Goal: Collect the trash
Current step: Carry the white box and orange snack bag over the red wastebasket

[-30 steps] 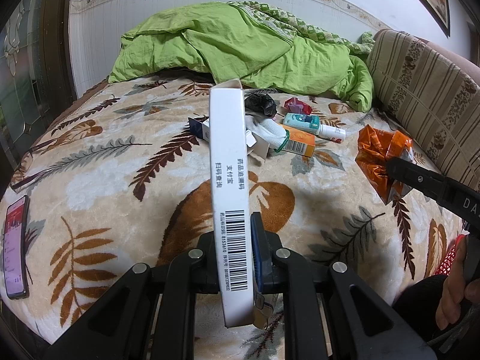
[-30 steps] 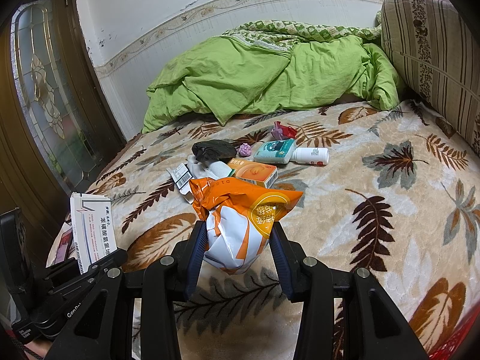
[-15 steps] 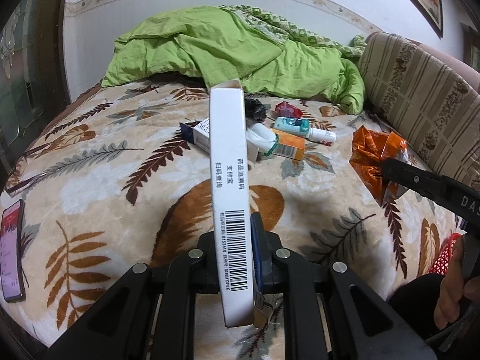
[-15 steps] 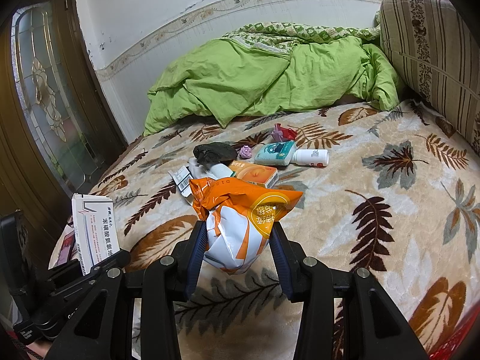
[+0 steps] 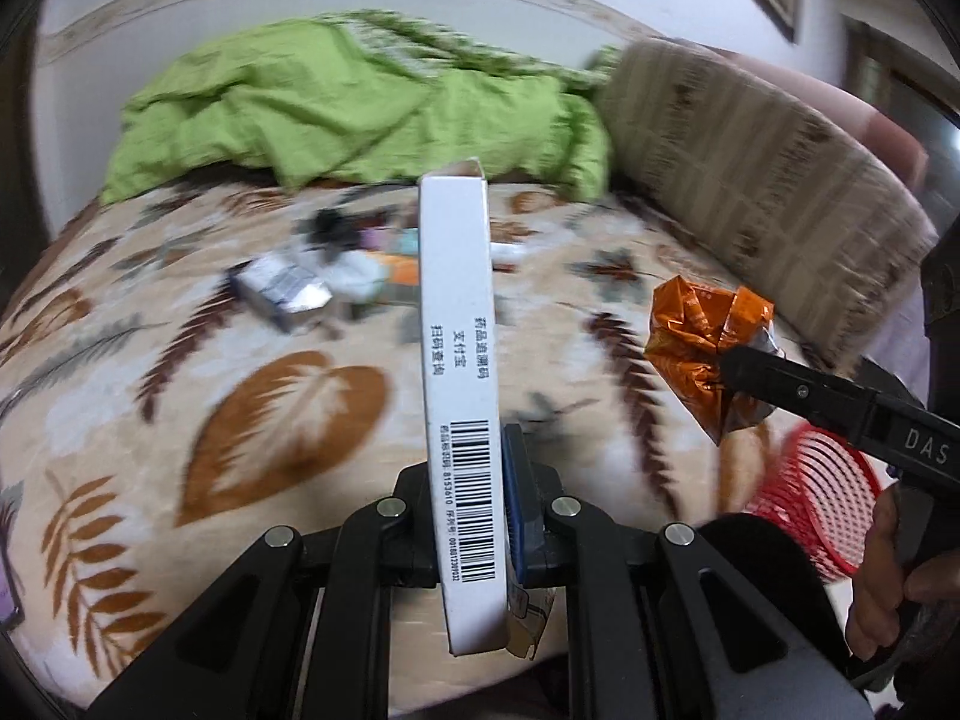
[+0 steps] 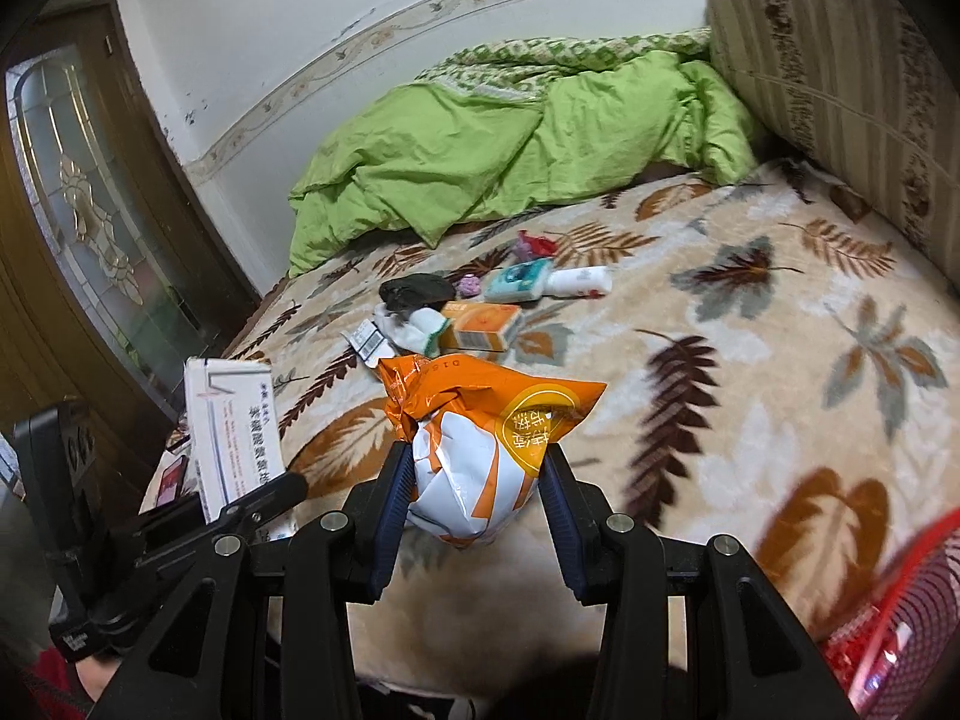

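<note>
While my left hand-held gripper point(image 5: 471, 516) clamps the stiff, light medicine box point(image 5: 459, 360) near its lower end, my right hand-held gripper point(image 6: 477, 480) squeezes the soft, crinkly snack bag point(image 6: 480, 450) above the bed point(image 6: 750, 360).

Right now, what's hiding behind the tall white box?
The white box covers part of the trash pile: an orange box peeks out beside it. Whatever lies directly behind stays hidden in this view.
</note>
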The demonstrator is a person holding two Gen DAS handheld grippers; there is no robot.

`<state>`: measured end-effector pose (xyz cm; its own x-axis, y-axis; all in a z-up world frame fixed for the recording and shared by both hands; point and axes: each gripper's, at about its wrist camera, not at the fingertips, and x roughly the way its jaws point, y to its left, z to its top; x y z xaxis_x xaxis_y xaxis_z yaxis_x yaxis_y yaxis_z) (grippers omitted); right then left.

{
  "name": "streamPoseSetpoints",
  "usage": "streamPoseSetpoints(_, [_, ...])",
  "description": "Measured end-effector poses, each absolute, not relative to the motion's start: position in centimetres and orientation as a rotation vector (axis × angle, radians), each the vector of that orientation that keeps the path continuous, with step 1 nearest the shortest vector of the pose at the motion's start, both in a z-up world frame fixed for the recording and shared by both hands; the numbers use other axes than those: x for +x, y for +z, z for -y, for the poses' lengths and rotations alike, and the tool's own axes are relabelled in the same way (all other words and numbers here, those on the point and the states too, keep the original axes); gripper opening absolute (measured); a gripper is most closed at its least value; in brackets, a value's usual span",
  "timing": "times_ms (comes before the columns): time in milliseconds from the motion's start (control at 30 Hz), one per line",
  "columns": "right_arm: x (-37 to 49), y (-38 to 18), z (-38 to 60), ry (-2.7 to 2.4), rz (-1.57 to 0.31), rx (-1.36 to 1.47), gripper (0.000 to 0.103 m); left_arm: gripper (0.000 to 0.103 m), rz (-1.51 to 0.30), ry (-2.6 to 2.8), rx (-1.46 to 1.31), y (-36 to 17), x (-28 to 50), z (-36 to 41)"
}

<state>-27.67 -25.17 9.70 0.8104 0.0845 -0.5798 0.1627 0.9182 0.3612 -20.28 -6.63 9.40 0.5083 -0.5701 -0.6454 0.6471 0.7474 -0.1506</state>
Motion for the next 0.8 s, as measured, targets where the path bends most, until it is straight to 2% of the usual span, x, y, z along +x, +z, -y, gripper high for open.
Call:
streamPoseSetpoints(433, [-44.0,12.2,36.4,-0.425,-0.52,0.533,0.046,0.014,-0.792,-1.16,0.237,12.7,-28.3,21.1])
streamPoseSetpoints(700, [-50.4,11.5,40.6,-0.58,-0.483,0.584,0.047,0.014,-0.905,-1.37,0.324,11.0,-34.3,29.9])
streamPoseSetpoints(767, [-51.4,11.1,41.4,-0.608,-0.483,0.59,0.047,0.025,-0.925,-1.382,0.357,10.4,-35.3,31.4])
streamPoseSetpoints(800, [-51.6,10.9,41.6,-0.613,-0.488,0.592,0.051,0.039,-0.93,-1.375,0.355,10.4,-35.4,31.8])
